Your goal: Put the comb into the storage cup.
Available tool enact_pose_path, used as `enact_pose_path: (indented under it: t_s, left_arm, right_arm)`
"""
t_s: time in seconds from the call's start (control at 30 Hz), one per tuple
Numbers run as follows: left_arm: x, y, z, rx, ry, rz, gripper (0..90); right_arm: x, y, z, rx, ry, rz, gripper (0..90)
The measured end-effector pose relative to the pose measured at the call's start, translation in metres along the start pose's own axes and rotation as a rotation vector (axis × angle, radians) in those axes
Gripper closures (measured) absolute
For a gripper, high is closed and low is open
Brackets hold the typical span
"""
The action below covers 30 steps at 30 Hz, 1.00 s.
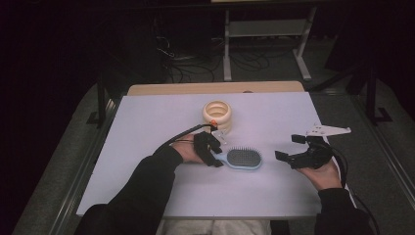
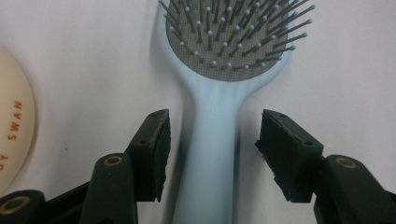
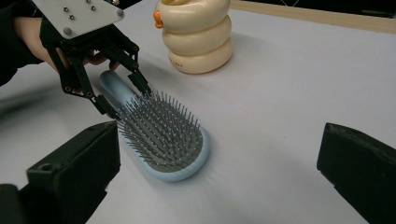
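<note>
White-topped table (image 1: 147,127) with a pale blue hairbrush (image 1: 243,159) bristles-up and a cream ringed duck-shaped container (image 1: 217,115).

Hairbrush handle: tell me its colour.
Pale blue. The hairbrush handle shows best in the left gripper view, lying between the open fingers.

The desk (image 1: 147,122) is evenly lit against a dark room; nearby edges in both gripper views blur softly.
</note>
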State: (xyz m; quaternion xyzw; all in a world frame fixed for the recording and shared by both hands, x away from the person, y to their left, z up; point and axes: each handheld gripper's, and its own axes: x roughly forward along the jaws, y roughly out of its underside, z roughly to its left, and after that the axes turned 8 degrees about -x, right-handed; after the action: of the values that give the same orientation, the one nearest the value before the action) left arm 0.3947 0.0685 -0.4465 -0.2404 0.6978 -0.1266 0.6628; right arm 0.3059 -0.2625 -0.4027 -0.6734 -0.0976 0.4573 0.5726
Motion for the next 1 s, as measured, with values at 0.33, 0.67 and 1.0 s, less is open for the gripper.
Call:
enact_pose_path:
  t_s: [0.33, 0.67, 1.0]
  left_arm:
    - [0.001, -0.003, -0.001, 0.026, -0.026, 0.001, 52.5]
    - [0.003, -0.009, -0.002, 0.033, -0.02, 0.029, 61.0]
    - [0.003, -0.011, -0.004, 0.055, -0.027, 0.038, 69.9]
  right_arm:
    - [-0.001, 0.0, 0.0, 0.006, -0.005, -0.01, 0.0]
    - [-0.002, 0.0, -0.001, 0.012, -0.013, -0.022, 0.0]
    - [-0.002, 0.0, -0.001, 0.013, -0.013, -0.023, 0.0]
